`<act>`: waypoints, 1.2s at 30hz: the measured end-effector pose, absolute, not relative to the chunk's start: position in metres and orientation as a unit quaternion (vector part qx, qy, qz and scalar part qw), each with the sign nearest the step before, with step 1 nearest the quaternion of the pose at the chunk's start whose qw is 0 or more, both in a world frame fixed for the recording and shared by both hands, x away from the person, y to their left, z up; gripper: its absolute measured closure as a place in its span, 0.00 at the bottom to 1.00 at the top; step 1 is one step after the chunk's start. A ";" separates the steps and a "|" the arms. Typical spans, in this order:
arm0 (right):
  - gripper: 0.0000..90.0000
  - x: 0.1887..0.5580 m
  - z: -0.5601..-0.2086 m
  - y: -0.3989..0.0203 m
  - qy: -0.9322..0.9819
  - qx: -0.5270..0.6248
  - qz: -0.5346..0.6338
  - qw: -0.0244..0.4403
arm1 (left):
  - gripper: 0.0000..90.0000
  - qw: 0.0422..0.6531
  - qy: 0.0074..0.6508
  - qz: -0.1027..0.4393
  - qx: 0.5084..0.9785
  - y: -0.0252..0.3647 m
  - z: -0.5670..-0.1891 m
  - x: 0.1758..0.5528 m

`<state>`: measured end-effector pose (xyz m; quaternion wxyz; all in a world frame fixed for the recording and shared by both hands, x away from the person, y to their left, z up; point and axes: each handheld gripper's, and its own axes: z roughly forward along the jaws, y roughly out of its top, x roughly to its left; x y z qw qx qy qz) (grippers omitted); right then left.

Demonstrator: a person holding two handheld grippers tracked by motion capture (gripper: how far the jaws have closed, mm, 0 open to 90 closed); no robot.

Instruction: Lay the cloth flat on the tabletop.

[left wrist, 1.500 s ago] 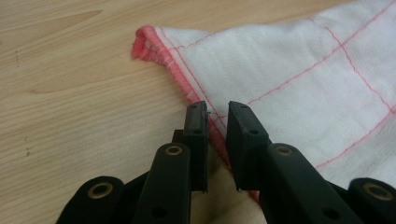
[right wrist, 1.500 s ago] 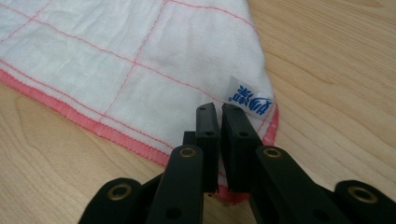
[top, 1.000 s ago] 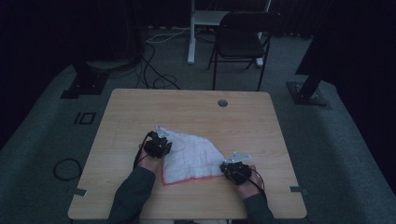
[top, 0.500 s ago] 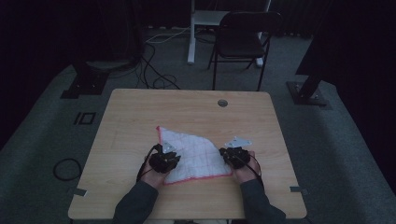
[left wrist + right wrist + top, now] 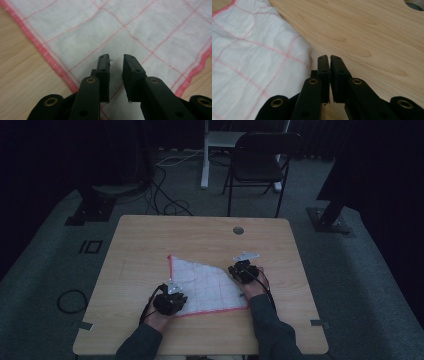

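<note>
The white cloth (image 5: 206,284) with its red grid and red hem lies spread on the desk (image 5: 150,245), one corner toward the far left, its near edge running between the two hands. The left tool (image 5: 115,57) hovers low over the cloth's near left corner with its jaws a narrow gap apart; they have just been closing, and cloth lies beneath them but none is pinched between them. The right tool (image 5: 329,58) sits just beside the cloth's right edge over bare wood, its jaws closed together on nothing.

The step in hand looks like taking hold of the cloth's near corners, probably to fold it. To do it well, the left tool should dip until one jaw slips under the red hem (image 5: 47,53) rather than pressing on top of the weave, then close on the hem alone. The right tool needs to part its jaws before sliding in at the edge, and both grips should sit close to the corners so the cloth lifts flat and does not bunch
</note>
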<state>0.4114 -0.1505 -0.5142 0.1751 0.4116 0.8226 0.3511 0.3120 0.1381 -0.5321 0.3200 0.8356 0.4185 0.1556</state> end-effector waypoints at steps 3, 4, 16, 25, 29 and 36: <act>0.95 0.417 -0.518 -0.145 0.826 0.414 0.345 0.166 | 0.84 0.317 0.425 0.164 0.832 0.145 -0.532 0.313; 0.94 0.419 -0.520 -0.143 0.826 0.414 0.349 0.157 | 0.84 0.317 0.427 0.165 0.831 0.147 -0.532 0.313; 0.91 0.416 -0.524 -0.124 0.827 0.407 0.374 0.101 | 0.83 0.323 0.433 0.165 0.825 0.150 -0.534 0.313; 0.90 0.381 -0.511 -0.097 0.842 0.343 0.406 0.088 | 0.82 0.320 0.435 0.169 0.825 0.148 -0.533 0.312; 0.90 0.371 -0.512 -0.089 0.848 0.328 0.409 0.082 | 0.82 0.334 0.431 0.175 0.820 0.147 -0.524 0.309; 0.89 0.349 -0.523 -0.069 0.865 0.294 0.401 0.062 | 0.82 0.375 0.408 0.189 0.811 0.136 -0.501 0.305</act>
